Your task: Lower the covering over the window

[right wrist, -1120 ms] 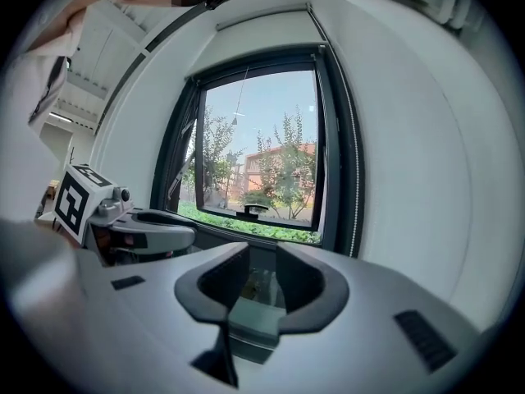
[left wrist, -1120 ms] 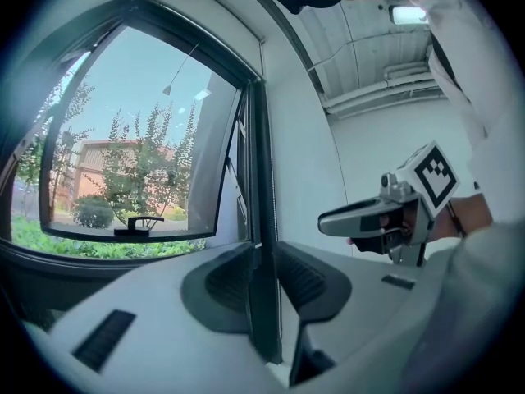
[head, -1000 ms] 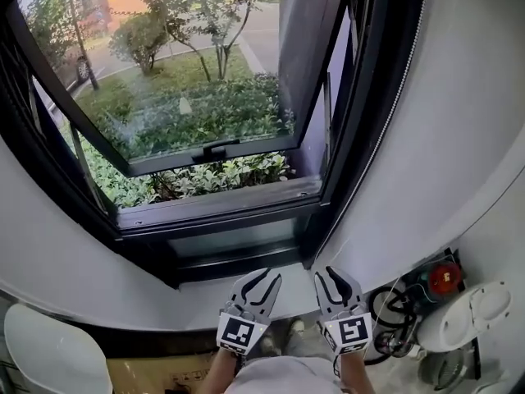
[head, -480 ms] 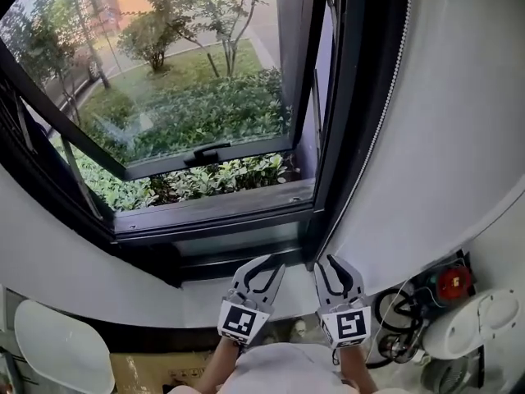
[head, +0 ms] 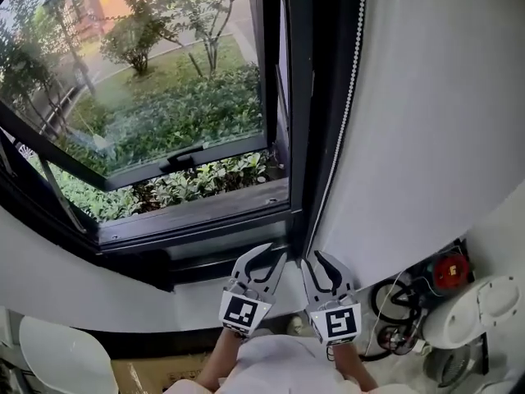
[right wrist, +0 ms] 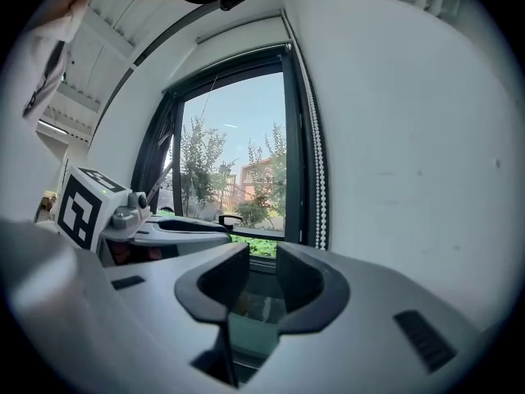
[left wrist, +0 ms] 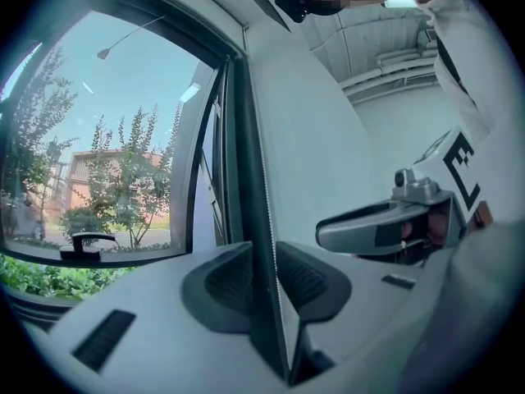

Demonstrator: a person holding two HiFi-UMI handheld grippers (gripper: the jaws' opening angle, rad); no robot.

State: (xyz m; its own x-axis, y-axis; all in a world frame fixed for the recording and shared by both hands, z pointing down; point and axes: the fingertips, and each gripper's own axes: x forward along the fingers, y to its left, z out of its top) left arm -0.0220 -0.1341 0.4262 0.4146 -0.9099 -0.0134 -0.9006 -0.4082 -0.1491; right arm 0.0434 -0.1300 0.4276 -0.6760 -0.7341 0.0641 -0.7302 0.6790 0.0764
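Both grippers are side by side just below the window's lower right corner: left gripper [head: 264,259] has its jaws apart with nothing in them, and right gripper [head: 321,263] is the same, open and empty. The covering's bead chain [head: 351,64] hangs down the right edge of the dark window frame [head: 299,97] against the white wall [head: 435,121], untouched by either gripper; in my left gripper view it lines up with the jaw gap but sits well beyond it. The glass is uncovered and the sash [head: 221,156] is tilted outward, with shrubs [head: 189,189] outside.
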